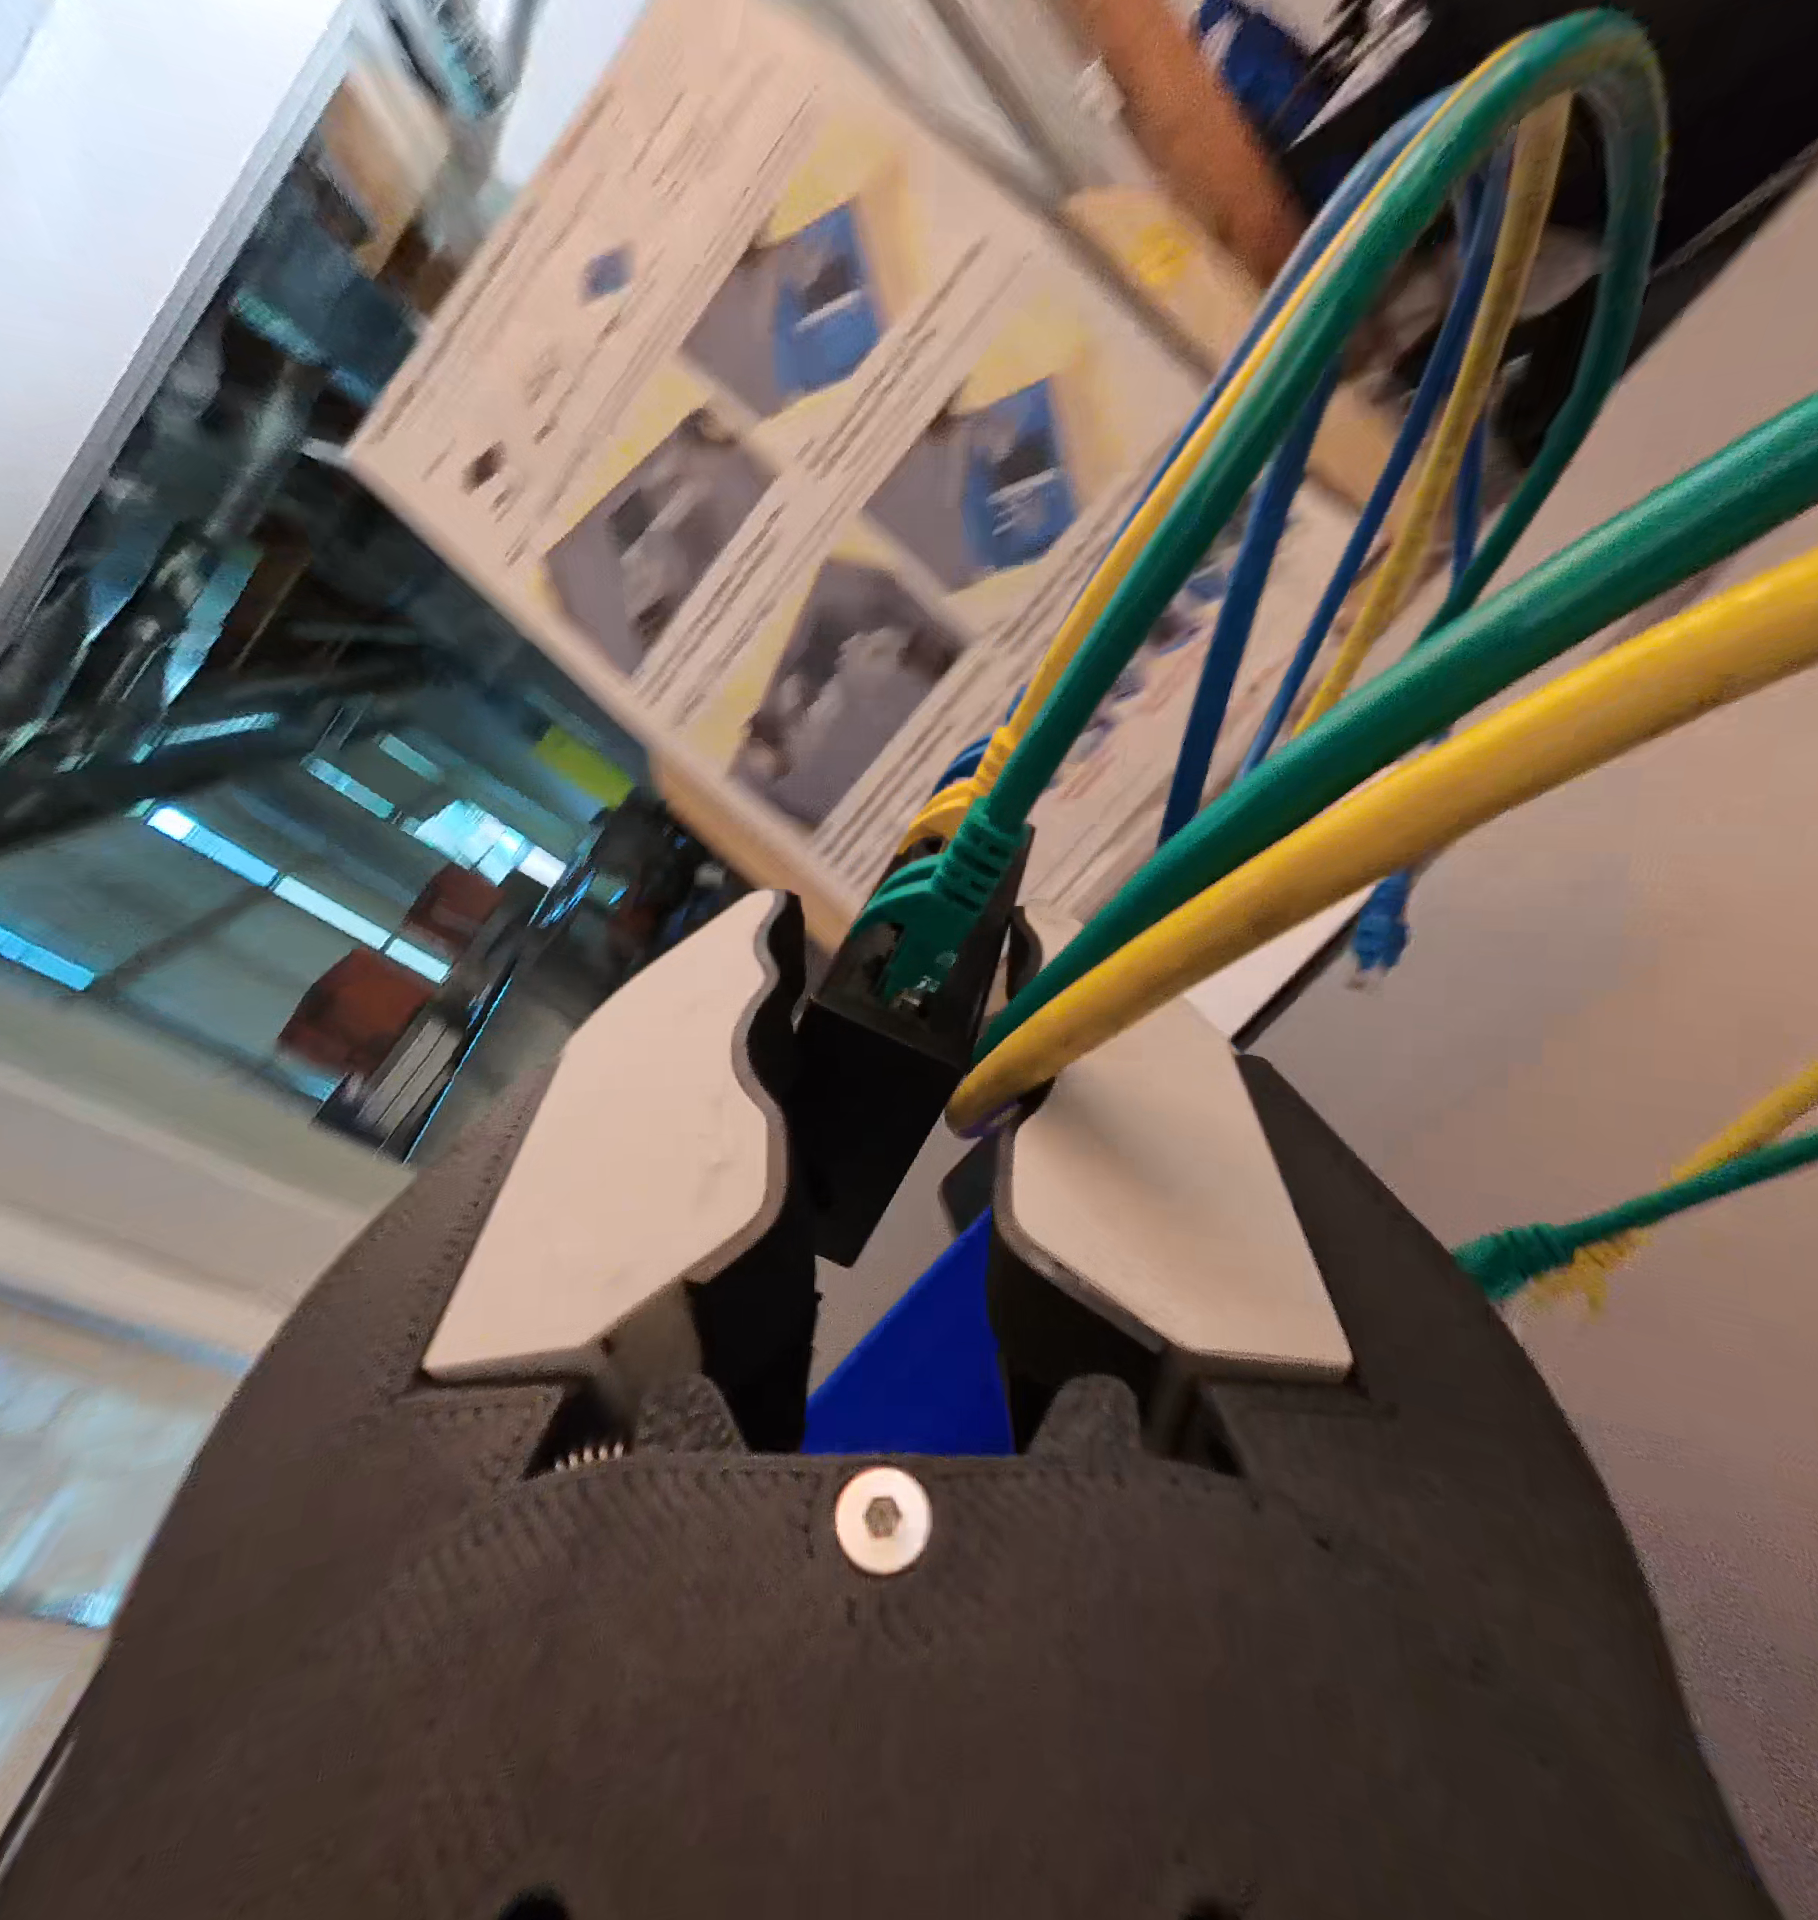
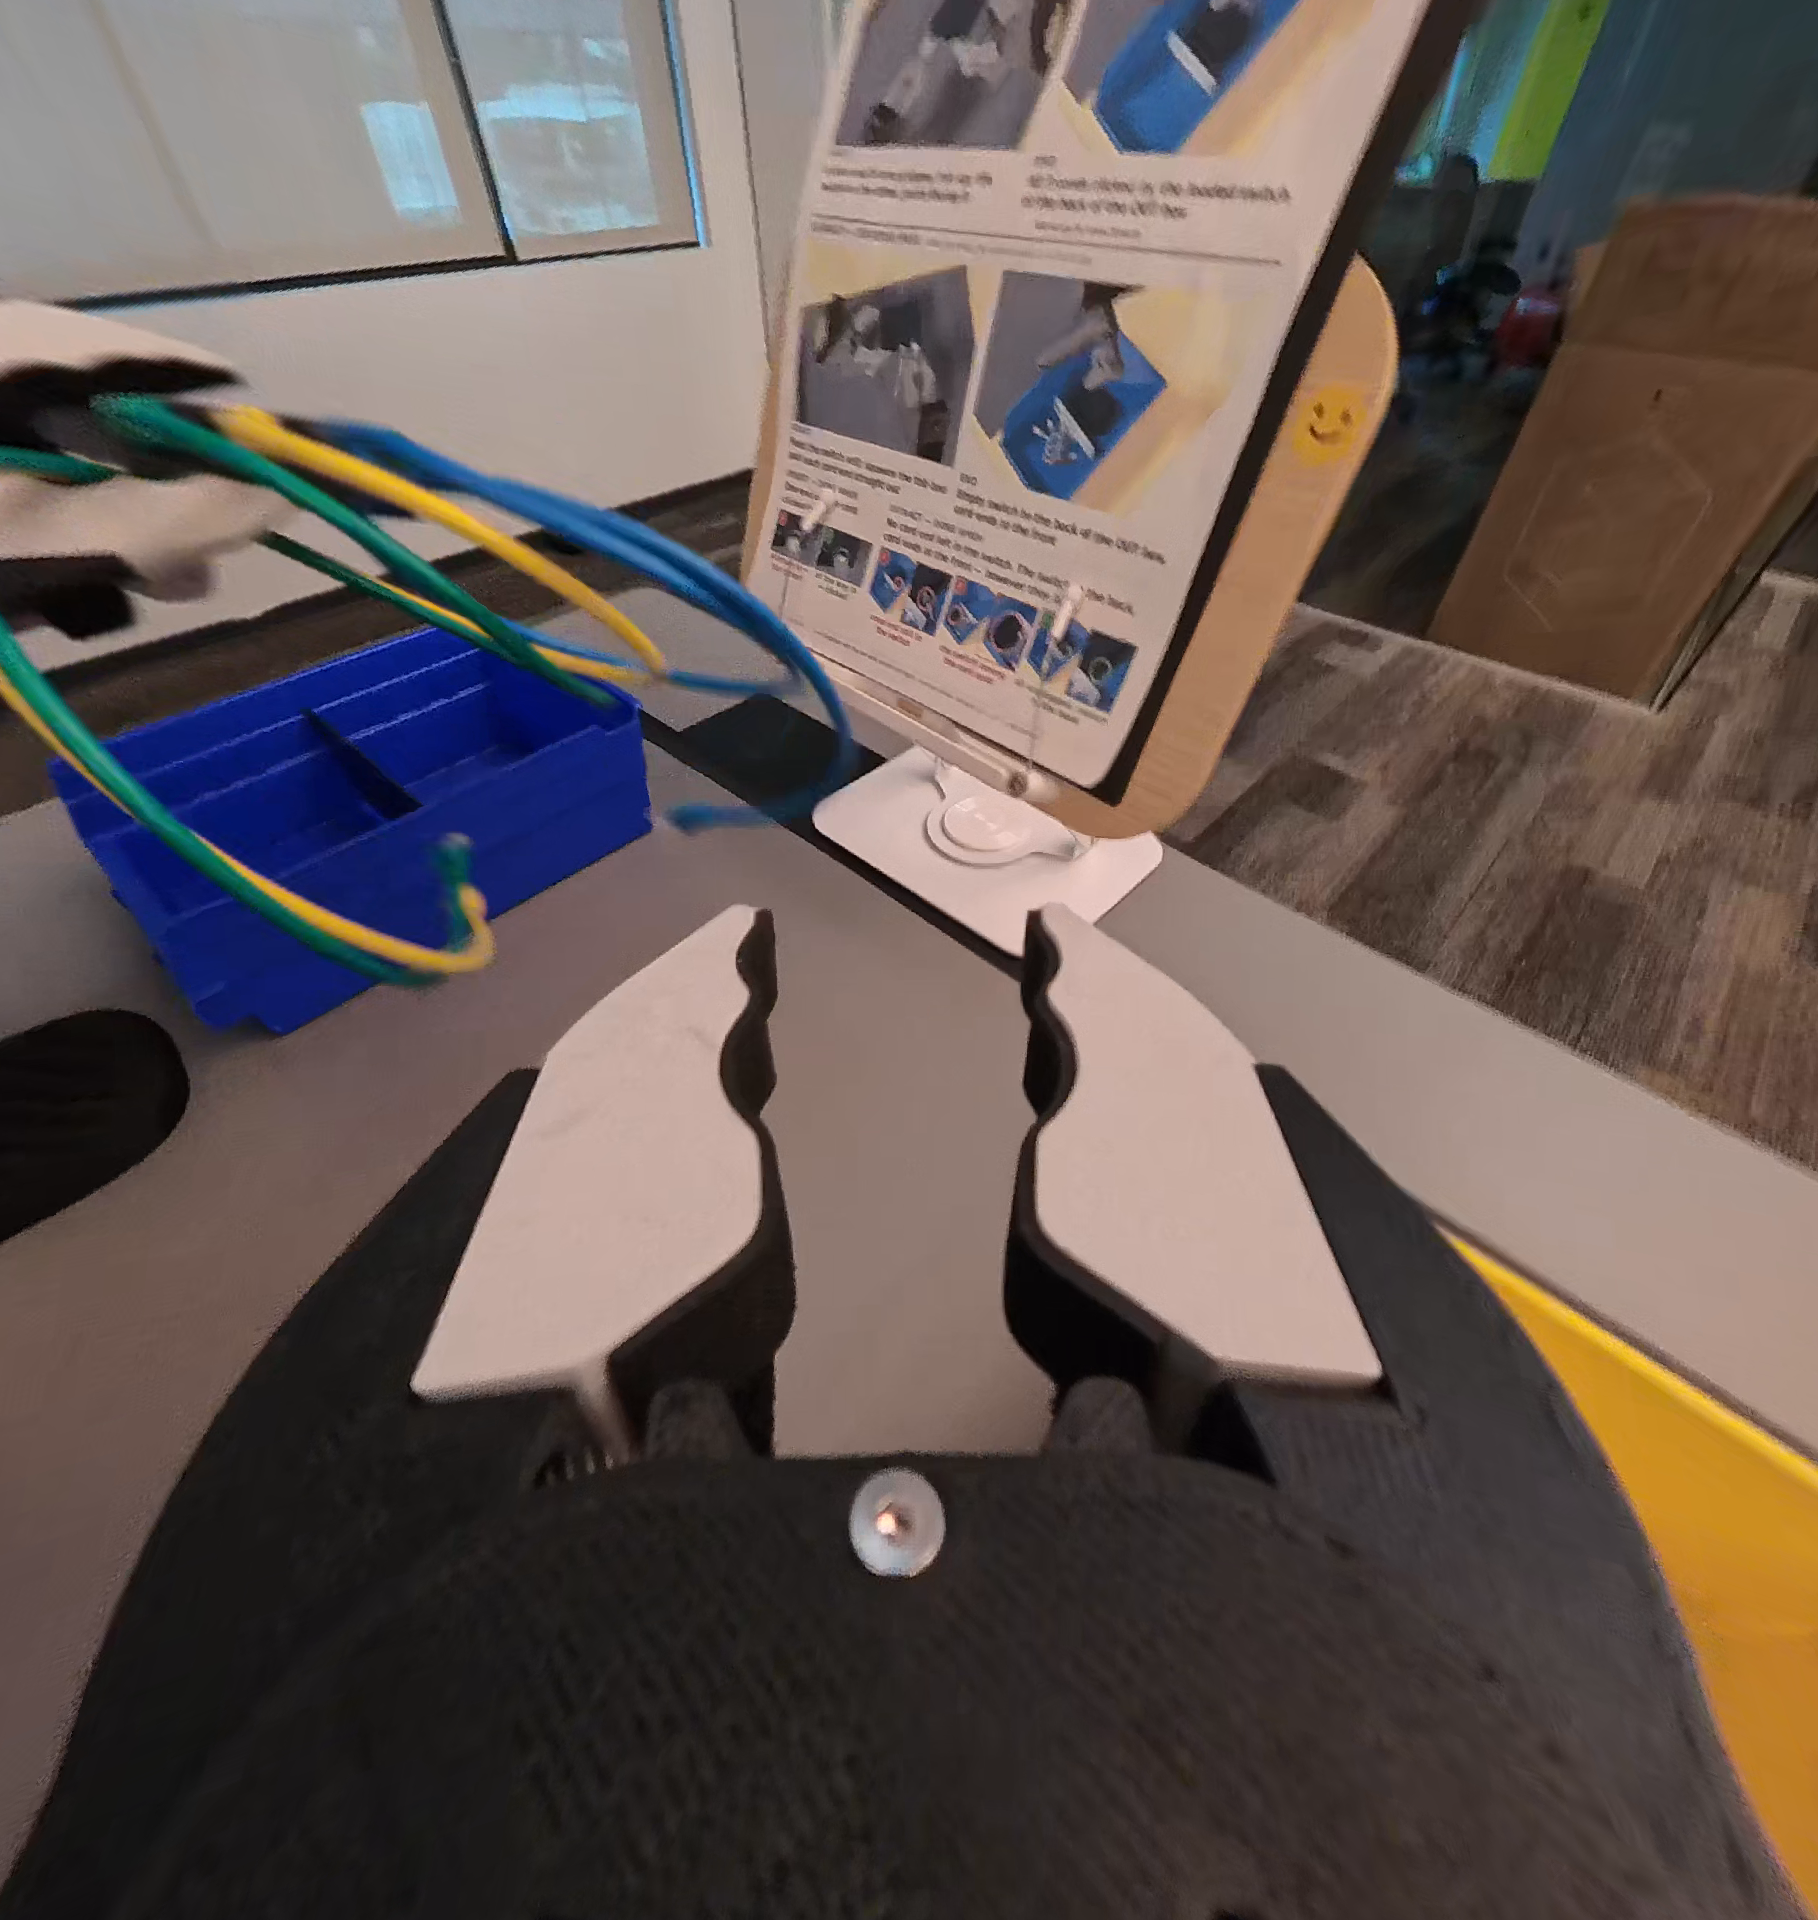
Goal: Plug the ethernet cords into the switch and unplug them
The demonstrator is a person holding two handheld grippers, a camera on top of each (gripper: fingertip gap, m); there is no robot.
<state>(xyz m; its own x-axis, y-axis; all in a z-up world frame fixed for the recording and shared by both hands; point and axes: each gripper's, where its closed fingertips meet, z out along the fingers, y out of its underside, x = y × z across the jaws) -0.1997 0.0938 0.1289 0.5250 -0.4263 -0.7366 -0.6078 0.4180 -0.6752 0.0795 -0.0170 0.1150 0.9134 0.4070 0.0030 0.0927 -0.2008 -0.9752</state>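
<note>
My left gripper [image 1: 900,935] is shut on a small black switch [image 1: 884,1081] and holds it up in the air, tilted. A green cord [image 1: 972,862] and a yellow cord [image 1: 941,816] sit plugged into its ports and loop away; blue cords [image 1: 1248,582] arc behind them. A loose blue plug [image 1: 1383,925] hangs free. In the right wrist view, the left gripper [image 2: 146,436] is blurred at upper left, with green and yellow cords [image 2: 261,904] and blue cords [image 2: 676,561] trailing from it. My right gripper [image 2: 897,935] is open and empty, above the grey table [image 2: 1300,987].
A blue divided bin [image 2: 365,810] stands on the table under the hanging cords. An instruction board on a white stand [image 2: 1040,416] stands at the table's far edge. A yellow bin [image 2: 1715,1507] is at lower right, a dark object [image 2: 43,1122] at left, a cardboard box [image 2: 1663,468] on the floor beyond.
</note>
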